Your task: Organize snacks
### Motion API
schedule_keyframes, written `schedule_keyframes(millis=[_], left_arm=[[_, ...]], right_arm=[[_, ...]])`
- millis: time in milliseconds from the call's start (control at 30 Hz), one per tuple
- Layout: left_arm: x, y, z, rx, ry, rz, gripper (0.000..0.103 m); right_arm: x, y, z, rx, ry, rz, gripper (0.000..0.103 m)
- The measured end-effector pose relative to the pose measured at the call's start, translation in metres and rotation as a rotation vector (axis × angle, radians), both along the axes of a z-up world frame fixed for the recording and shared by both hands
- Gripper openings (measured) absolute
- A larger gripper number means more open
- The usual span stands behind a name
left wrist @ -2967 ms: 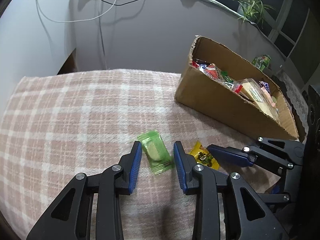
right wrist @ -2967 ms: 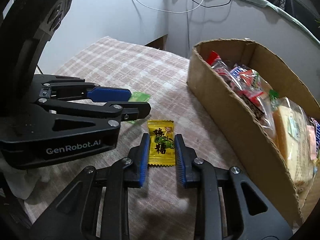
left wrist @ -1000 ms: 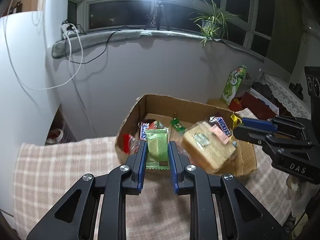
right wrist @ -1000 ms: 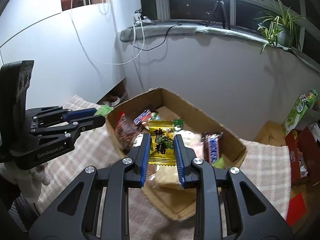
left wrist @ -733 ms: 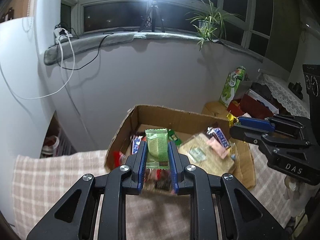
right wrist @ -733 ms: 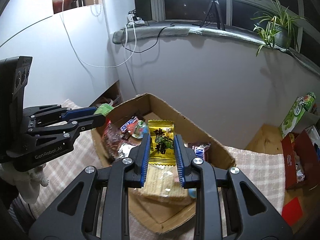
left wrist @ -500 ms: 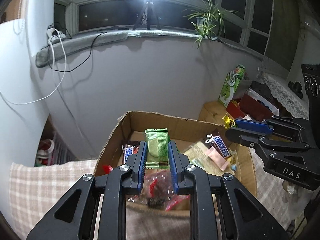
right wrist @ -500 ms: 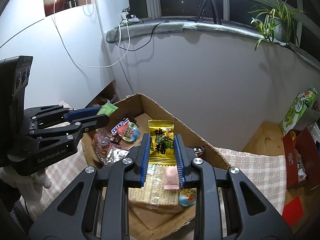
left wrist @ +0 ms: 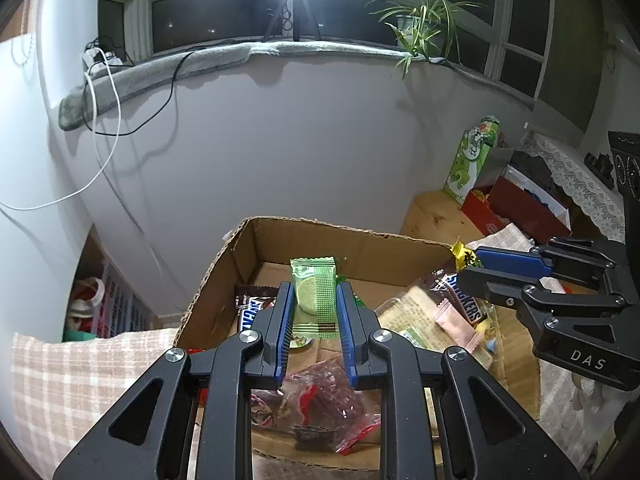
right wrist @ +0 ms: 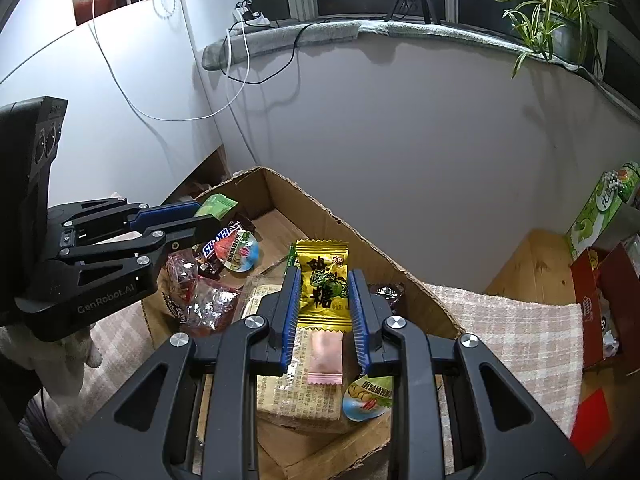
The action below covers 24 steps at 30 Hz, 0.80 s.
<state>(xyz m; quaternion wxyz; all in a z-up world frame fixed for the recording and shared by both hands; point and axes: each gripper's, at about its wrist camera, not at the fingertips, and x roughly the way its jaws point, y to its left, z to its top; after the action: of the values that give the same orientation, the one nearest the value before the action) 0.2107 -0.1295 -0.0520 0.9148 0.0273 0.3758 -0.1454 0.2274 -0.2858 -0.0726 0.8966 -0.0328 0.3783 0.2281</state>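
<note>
Both tongs, left [left wrist: 314,316] pinching a green packet [left wrist: 314,300] and right [right wrist: 325,310] a yellow candy [right wrist: 323,284], hang over the box [left wrist: 344,236], where dropping from height might bounce a sweet over the low wall.

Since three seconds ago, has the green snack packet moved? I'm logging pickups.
Yes. The green snack packet has gone from lying on the plaid cloth to being clamped in the left gripper above the open cardboard box.
</note>
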Motion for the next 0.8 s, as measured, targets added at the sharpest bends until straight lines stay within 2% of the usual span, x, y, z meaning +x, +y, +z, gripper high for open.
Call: schedule_keyframes(millis=[200,233,267,300,333,367,433,467,533,800], left_arm=[[0.001,0.000,-0.001,-0.001,0.005,0.005,0.021],[0.001,0.000,-0.001,0.004,0.007,0.002,0.022],[0.001,-0.001,-0.001,0.008,0.008,0.000,0.028],[0.001,-0.001,-0.001,0.014,0.008,0.001,0.034],[0.001,-0.001,-0.001,0.018,0.007,0.005,0.053],[0.001,-0.001,-0.001,0.021,0.003,0.013,0.064],[0.000,0.000,0.001,0.030,-0.013,0.029,0.067],[0.000,0.000,0.001,0.039,-0.015,0.036,0.073],[0.000,0.000,0.001,0.054,-0.013,0.054,0.079],[-0.002,-0.001,0.001,0.056,-0.018,0.050,0.079]], right_arm=[[-0.001,0.003,-0.002,-0.026,-0.011,-0.015,0.027],[-0.002,0.003,-0.001,-0.033,-0.018,-0.024,0.039],[-0.003,0.002,-0.001,-0.039,-0.026,-0.032,0.048],[-0.004,0.001,0.001,-0.048,-0.042,-0.046,0.067],[-0.006,0.000,0.003,-0.057,-0.064,-0.067,0.080],[-0.008,-0.002,0.005,-0.064,-0.086,-0.087,0.085],[-0.010,-0.005,0.008,-0.079,-0.114,-0.115,0.094],[-0.010,-0.005,0.009,-0.088,-0.124,-0.123,0.096],[-0.011,-0.006,0.010,-0.108,-0.138,-0.130,0.098],[-0.013,-0.010,0.012,-0.093,-0.130,-0.130,0.098]])
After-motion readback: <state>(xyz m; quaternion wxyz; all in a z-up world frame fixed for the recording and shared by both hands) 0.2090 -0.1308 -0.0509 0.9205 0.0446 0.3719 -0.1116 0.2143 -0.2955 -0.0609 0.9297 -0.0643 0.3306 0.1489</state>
